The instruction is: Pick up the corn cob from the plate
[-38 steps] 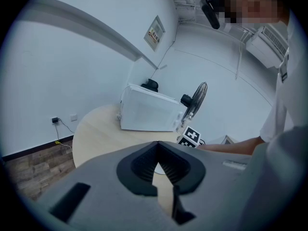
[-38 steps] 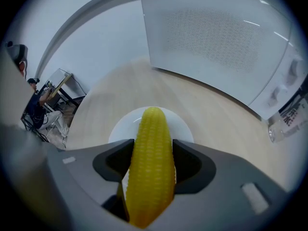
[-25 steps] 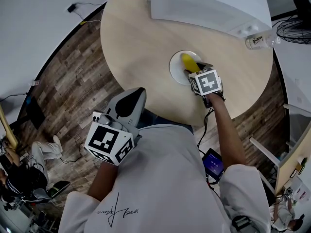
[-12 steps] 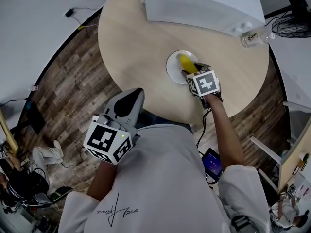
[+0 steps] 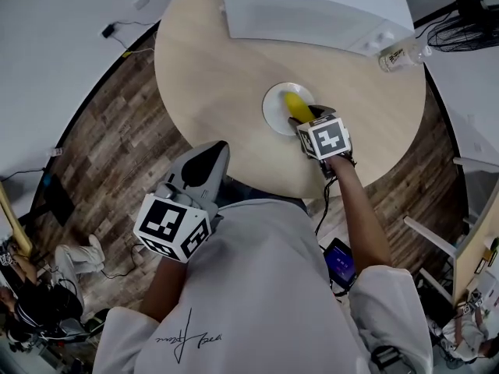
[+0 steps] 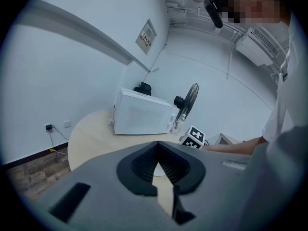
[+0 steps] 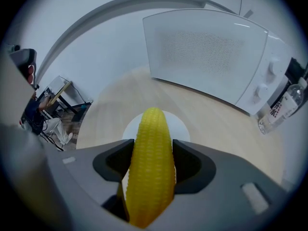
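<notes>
Corn cob point(image 7: 151, 162) is clamped lengthwise btwn the jaws of our right gripper point(image 5: 306, 118), w/ its yellow tip sticking out fwd over the white plate point(image 5: 273, 109). We can't tell whether the cob's underside touches the plate or sits just clear of it. Plate lies on the round wood table point(image 5: 210, 68), toward the edge nearest us. A white microwave point(image 5: 312, 6) stands well behind it at the far side, w/ a clear plastic bottle point(image 5: 400, 54) just beside the microwave's right end. Our left gripper point(image 6: 157, 170) hangs by the near table edge, close to our body. Its jaws meet at the tips, nothing btwn them. Past it we see the microwave and a fan point(image 6: 188, 100).
</notes>
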`<state>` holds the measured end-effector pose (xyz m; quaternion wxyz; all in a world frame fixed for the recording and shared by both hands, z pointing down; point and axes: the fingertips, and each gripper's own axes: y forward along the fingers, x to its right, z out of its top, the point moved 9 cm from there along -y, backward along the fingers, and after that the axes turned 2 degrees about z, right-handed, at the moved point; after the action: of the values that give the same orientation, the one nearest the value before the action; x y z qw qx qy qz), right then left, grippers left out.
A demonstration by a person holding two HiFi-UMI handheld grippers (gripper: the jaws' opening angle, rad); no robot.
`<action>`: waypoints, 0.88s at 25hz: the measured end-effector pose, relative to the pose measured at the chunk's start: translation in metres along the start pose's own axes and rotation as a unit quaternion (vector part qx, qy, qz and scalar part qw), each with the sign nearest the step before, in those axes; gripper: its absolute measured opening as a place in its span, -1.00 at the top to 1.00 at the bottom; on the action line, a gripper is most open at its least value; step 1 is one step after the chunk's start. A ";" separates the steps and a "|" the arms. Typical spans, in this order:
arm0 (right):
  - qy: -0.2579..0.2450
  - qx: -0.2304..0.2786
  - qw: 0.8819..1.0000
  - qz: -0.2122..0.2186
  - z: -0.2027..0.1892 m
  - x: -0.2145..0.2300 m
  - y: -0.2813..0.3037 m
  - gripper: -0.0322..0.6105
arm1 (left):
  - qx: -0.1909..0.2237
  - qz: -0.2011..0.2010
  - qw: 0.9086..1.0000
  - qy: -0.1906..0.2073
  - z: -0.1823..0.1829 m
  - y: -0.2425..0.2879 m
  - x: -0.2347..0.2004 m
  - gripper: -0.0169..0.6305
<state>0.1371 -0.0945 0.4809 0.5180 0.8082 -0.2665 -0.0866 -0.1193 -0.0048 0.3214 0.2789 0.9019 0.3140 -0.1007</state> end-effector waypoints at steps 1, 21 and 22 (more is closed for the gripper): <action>-0.001 0.001 1.000 0.000 -0.001 0.000 -0.001 0.08 | 0.000 -0.001 1.000 0.001 0.000 0.000 0.000 0.96; 0.039 0.040 0.998 -0.001 -0.009 -0.010 -0.031 0.08 | 0.014 -0.015 1.000 0.001 0.004 -0.008 -0.003 0.95; 0.042 0.043 0.998 -0.001 -0.009 -0.011 -0.032 0.08 | 0.014 -0.016 1.000 0.001 0.004 -0.008 -0.004 0.95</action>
<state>0.1423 -0.0710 0.4555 0.4938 0.8328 -0.2466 -0.0417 -0.1273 -0.0036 0.3160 0.2646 0.9005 0.3276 -0.1085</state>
